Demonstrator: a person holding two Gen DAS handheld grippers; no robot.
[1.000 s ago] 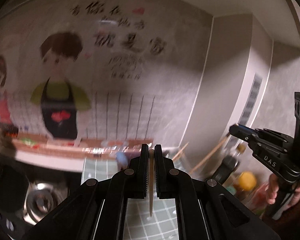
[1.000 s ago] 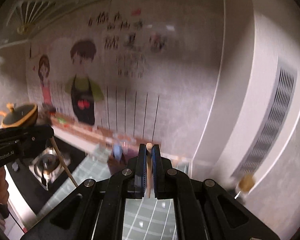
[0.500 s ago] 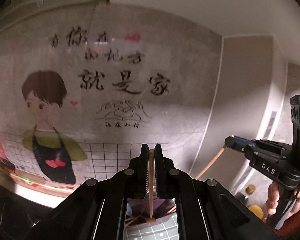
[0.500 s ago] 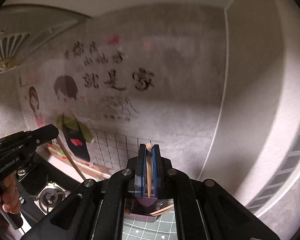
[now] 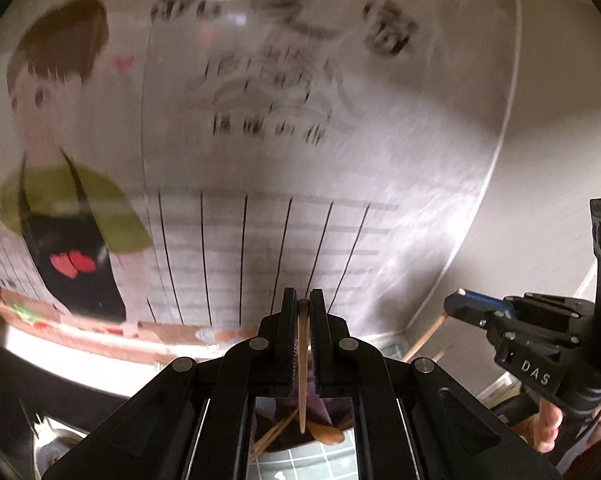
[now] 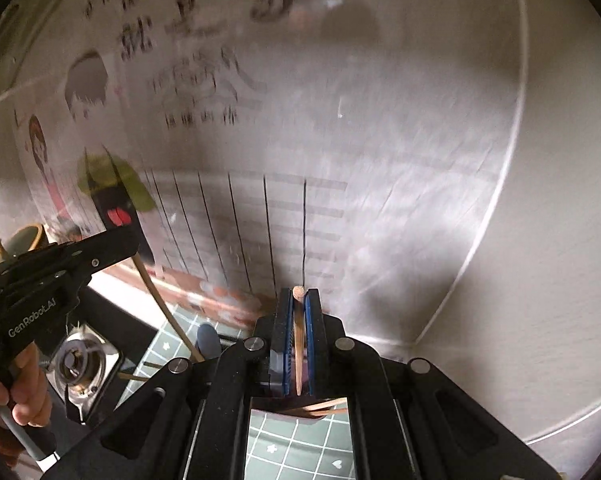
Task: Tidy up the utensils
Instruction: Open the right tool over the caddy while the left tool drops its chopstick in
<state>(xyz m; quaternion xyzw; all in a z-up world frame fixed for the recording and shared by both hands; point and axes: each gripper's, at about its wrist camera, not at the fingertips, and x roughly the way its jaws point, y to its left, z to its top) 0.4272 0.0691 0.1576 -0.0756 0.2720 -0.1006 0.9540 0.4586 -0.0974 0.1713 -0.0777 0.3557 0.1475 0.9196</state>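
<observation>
Left hand-held gripper (image 5: 303,344) pinching a chopstick (image 5: 303,380), long axis along the fingers, tip down over the holder (image 5: 324,408). Right hand-held gripper (image 6: 298,344) pinching another chopstick (image 6: 298,344), likewise aimed down. Holder just below and ahead of both, already carrying sticks, on the green tiled table (image 6: 300,444). Neither clearly nearer; probably lowering next.

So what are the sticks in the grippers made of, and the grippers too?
The left stick and the right stick look like bare wood or bamboo: pale tan, matte, with a cut round end. The left gripper and right gripper look like black matte plastic with metal screws.
</observation>
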